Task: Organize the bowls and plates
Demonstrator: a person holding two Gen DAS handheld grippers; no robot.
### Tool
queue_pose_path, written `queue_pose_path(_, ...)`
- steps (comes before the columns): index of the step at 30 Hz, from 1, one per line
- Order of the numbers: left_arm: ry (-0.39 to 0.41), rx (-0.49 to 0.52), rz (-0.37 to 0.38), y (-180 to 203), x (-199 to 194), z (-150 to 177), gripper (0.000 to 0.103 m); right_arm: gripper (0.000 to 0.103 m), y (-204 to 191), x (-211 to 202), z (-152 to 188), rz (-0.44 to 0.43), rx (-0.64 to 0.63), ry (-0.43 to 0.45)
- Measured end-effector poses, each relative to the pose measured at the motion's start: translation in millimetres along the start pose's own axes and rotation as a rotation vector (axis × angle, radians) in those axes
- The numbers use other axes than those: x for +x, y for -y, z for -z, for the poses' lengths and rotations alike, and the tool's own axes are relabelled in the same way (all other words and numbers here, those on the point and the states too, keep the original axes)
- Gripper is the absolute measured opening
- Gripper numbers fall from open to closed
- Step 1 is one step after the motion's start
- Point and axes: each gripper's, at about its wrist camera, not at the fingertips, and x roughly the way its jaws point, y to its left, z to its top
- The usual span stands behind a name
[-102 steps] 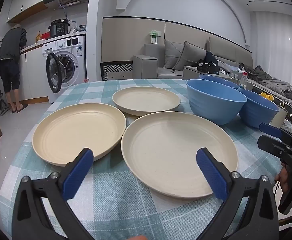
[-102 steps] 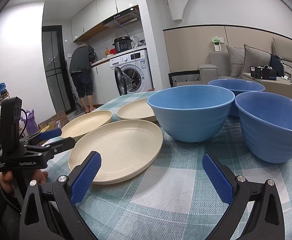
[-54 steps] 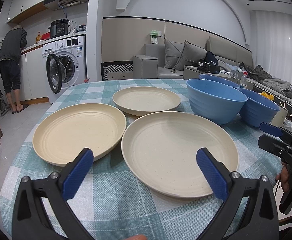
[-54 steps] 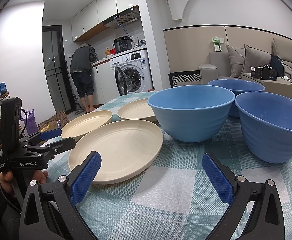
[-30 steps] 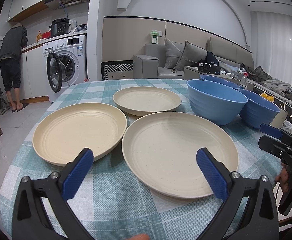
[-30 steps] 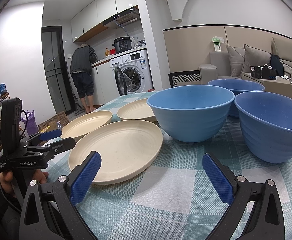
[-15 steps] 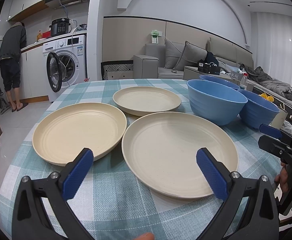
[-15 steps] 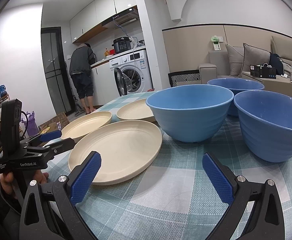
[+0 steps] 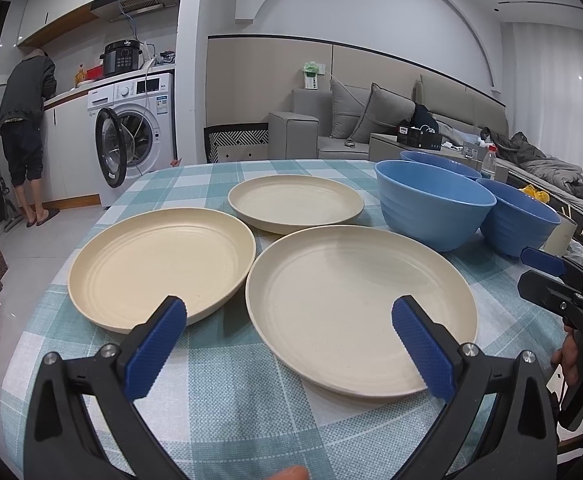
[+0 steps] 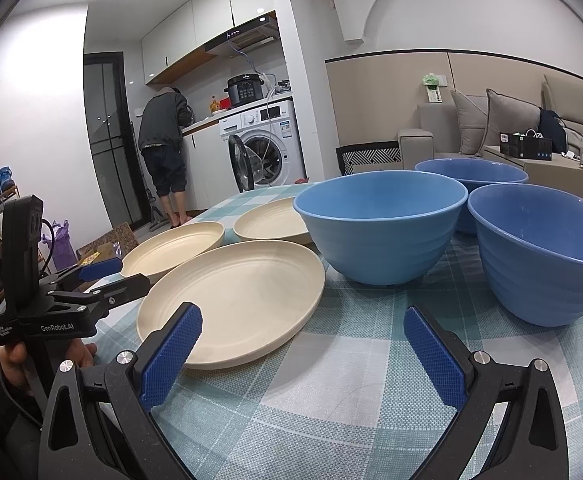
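While three cream plates (image 9: 361, 304) and three blue bowls (image 10: 383, 226) lie spread singly on the checked table (image 9: 227, 392), nothing is stacked, so the whole sorting seems left to do. The plates sit left and centre, nearly rim to rim; the bowls cluster close together at the right. Both the left gripper (image 9: 291, 344) and the right gripper (image 10: 299, 352) hover with jaws apart, holding nothing. Bare cloth at the near edge gives room to approach; the table's right edge lies just beside the bowls.

plates (image 9: 361, 312) left | bowls (image 9: 435, 204) right | all on table (image 9: 227, 392)
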Motion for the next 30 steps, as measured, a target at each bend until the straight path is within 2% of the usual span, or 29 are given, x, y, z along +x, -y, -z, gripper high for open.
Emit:
queue_pose_path(18, -0.016, -0.032, -0.03, -6, 2, -6, 0.103, 0.103, 3, -4, -5, -0.005, 0.027, 0.009)
queue_pose_path(24, -0.013, -0.049, -0.022, -8, -2, -13, 0.103, 0.103, 9, -13, -15, -0.008, 0.057, 0.023)
queue_pose_path(27, -0.002, -0.033, -0.02, -3, -5, -17, 0.103, 0.103, 13, -16, -23, -0.034, 0.076, 0.01)
queue_pose_path(30, 0.011, -0.009, -0.029, 1, -9, -23, 0.103, 0.103, 13, -22, -32, -0.018, 0.071, 0.015)
